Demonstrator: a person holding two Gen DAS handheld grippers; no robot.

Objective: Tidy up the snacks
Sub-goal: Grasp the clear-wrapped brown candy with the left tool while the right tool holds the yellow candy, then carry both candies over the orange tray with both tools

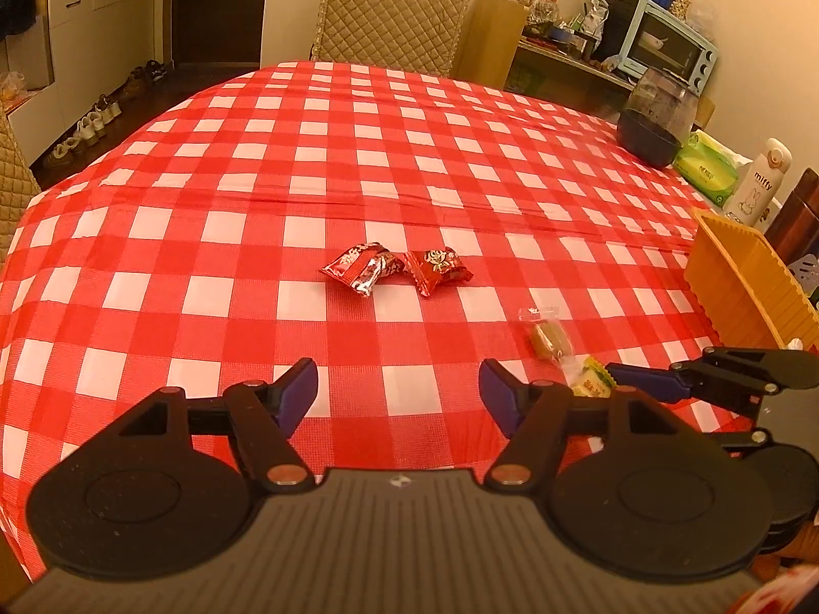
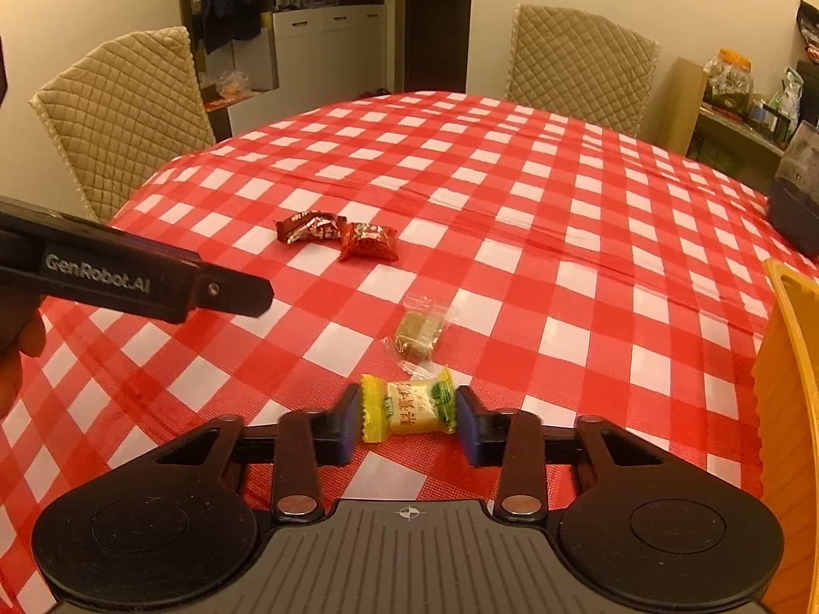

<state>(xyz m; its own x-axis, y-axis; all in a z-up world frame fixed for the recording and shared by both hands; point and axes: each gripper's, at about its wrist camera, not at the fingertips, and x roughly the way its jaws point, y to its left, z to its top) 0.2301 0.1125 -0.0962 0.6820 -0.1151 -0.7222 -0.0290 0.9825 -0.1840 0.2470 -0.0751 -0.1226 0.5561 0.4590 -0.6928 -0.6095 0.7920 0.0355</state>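
Note:
My right gripper [image 2: 407, 417] is shut on a yellow-green wrapped candy [image 2: 408, 406], pinched between its blue pads low over the tablecloth. The same candy [image 1: 591, 381] and right gripper [image 1: 609, 374] show at the right of the left wrist view. My left gripper [image 1: 398, 389] is open and empty above the cloth. Two red wrapped candies [image 1: 364, 267] [image 1: 436, 265] lie side by side ahead of it; they also show in the right wrist view [image 2: 308, 226] [image 2: 368, 241]. A clear-wrapped brown candy [image 2: 421, 333] [image 1: 547, 337] lies just beyond the held one.
An orange ribbed basket [image 1: 742, 284] [image 2: 788, 399] stands at the table's right edge. A dark bowl with a clear cup [image 1: 650, 128], a green tissue pack [image 1: 709, 166] and a white bottle [image 1: 757, 184] sit at the far right. Quilted chairs [image 1: 389, 10] [image 2: 123, 117] surround the checked table [image 1: 256, 163].

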